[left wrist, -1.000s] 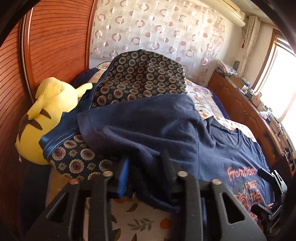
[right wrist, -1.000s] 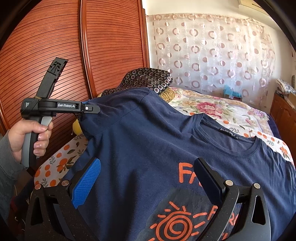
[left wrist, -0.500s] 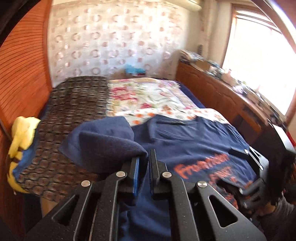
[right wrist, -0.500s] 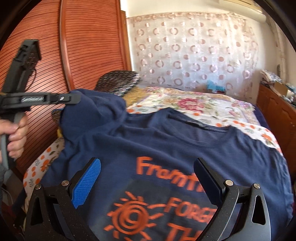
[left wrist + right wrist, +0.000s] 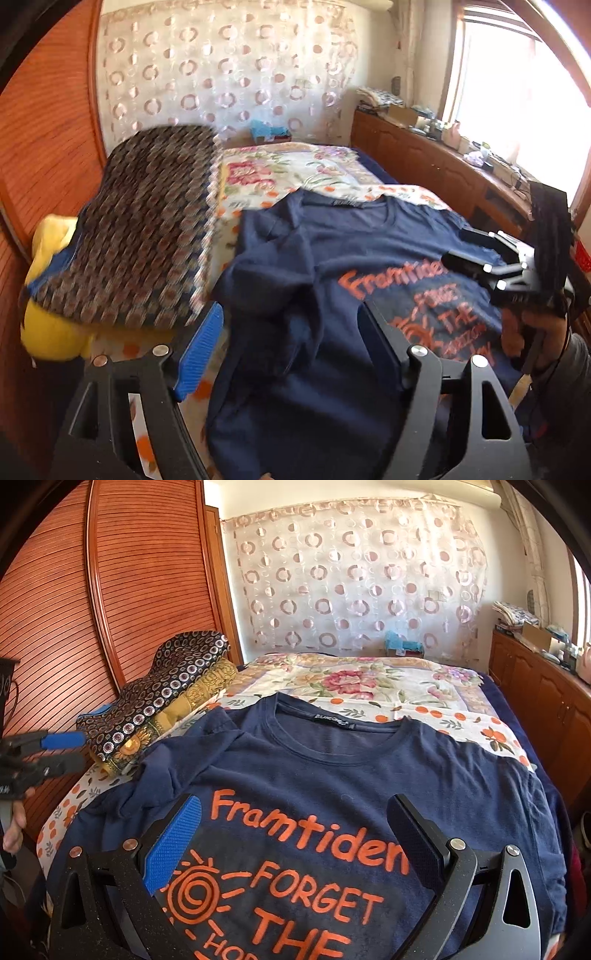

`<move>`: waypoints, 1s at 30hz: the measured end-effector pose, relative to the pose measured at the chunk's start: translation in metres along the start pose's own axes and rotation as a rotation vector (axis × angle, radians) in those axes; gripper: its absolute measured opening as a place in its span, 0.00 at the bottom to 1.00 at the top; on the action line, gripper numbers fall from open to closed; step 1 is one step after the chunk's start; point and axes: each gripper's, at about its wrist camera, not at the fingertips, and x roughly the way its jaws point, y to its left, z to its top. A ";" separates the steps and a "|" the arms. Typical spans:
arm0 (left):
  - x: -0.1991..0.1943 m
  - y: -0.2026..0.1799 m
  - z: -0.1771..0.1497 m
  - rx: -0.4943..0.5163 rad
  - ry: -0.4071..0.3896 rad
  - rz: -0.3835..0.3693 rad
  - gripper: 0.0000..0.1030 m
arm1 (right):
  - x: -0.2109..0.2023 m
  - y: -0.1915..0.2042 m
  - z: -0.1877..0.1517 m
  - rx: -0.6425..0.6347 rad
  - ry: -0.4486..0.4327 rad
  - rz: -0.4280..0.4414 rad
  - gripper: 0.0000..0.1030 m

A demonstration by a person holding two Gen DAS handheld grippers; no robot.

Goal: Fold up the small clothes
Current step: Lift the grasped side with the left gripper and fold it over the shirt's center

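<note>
1 navy T-shirt [image 5: 332, 768] flat on bed [image 5: 369, 686], sleeve folded in. L gripper [image 5: 291, 343] & R gripper [image 5: 295, 834] fingers spread wide, empty, shirt lying below both.

Bottom edge of right wrist view is cutting off the orange print on the navy cotton T-shirt [image 5: 332, 768] below "THE". Motion blur is smearing the dark circle-patterned folded cloth [image 5: 147, 236] in left wrist view. That cloth is partly hiding the yellow plush toy [image 5: 51, 332].

Navy T-shirt [image 5: 369, 775] with orange print — bedsheet [image 5: 369, 679] floral, white and pink.
</note>
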 end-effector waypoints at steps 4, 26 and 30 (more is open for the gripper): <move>0.008 0.009 -0.027 -0.001 0.048 0.026 0.74 | 0.006 0.019 0.000 -0.024 0.018 0.037 0.98; 0.028 0.038 -0.076 -0.110 0.098 0.051 0.74 | 0.134 0.137 0.050 -0.222 0.300 0.352 0.20; 0.027 0.033 -0.079 -0.089 0.104 0.081 0.74 | 0.120 0.126 0.048 -0.204 0.220 0.362 0.09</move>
